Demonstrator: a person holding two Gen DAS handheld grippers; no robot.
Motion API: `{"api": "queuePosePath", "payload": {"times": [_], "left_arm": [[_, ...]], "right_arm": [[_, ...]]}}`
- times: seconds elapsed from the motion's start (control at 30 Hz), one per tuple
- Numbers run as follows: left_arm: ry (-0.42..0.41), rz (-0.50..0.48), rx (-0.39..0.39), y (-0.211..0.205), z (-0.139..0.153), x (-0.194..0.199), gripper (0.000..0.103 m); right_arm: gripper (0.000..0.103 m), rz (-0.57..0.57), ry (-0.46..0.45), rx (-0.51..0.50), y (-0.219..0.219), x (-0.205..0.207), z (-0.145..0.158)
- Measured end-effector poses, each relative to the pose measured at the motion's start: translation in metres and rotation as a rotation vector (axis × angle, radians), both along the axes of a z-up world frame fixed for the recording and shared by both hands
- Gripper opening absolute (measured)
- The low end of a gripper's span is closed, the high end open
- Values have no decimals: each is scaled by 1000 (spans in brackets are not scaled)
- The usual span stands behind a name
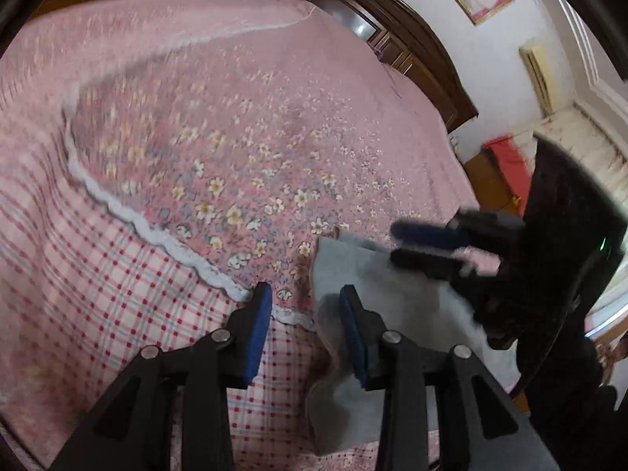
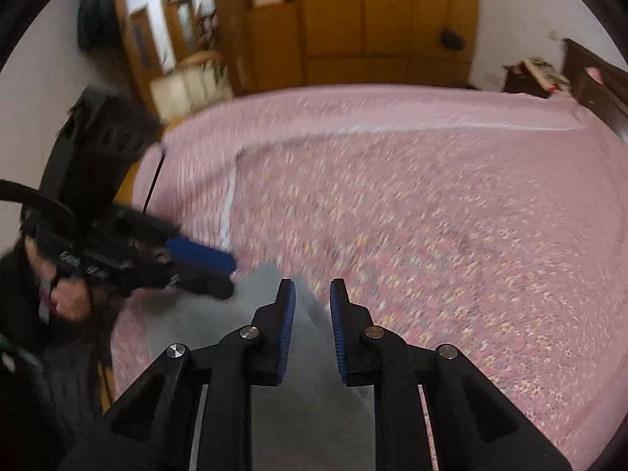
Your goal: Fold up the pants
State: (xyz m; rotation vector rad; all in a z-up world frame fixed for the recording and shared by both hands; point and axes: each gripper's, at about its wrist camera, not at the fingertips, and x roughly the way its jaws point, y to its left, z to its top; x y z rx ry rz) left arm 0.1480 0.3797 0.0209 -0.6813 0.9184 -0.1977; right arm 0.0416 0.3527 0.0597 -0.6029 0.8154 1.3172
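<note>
On a bed (image 1: 196,78) covered with a pink floral and checked bedspread (image 1: 243,165), a pair of pale grey pants (image 1: 353,274) was seen lying at the near edge, directly beneath both grippers. The pants appeared as a compact, smooth-edged slab, though much of the garment was hidden by the tools and blurred by motion. The left gripper (image 1: 306,294) was held with its jaws spread, nothing between the blue pads, one finger over the bedspread and the other over the grey cloth. The right gripper (image 2: 312,288) was likewise spread and empty above the pants; in the left view it was seen from the side, hovering over the fabric. Judged from the neat outline, at least one fold seemed already made. Whether further folds remained could not be told, since the full garment was not shown.
</note>
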Motion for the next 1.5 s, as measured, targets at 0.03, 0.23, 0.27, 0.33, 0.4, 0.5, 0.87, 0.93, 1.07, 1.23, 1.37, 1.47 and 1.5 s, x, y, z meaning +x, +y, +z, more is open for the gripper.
{"api": "queuePosePath", "payload": {"times": [0.03,0.23,0.27,0.33,0.4,0.5,0.87,0.93,1.07,1.23,1.37,1.47,1.5], "left_arm": [[-6,2,-29,3,-1,1,37],[-21,42,-182,30,-11,-8,37],[-21,45,-183,31,-12,-9,37],[-27,43,-172,35,-14,-18,37],[-34,41,-157,35,-14,-27,37],[-30,45,-163,35,-18,-31,37],[-115,42,-147,27,26,-36,35],[-54,-1,-116,18,25,-35,38],[178,-38,-34,1,-9,-27,43],[145,-12,-141,10,-24,-28,43],[138,50,-327,26,-40,-28,48],[95,46,-425,18,-47,-17,51],[89,28,-447,14,-49,-11,46]], "right_arm": [[19,12,-15,-30,7,4,-11],[13,51,-113,-113,15,-12,-37],[2,34,-119,-101,14,-12,-34],[2,-23,-101,-52,8,-6,-25],[2,-85,-90,-2,0,2,-20],[2,-133,-30,20,-9,10,-19],[36,-217,-56,-33,2,8,-30],[41,-236,-18,39,-15,4,-20],[48,-225,-131,65,-34,-45,-7],[48,-134,-219,77,-19,-119,-25],[48,-182,-248,24,-7,-136,-45],[51,-240,-301,41,-15,-147,-53],[52,-259,-368,42,-14,-154,-55]]}}
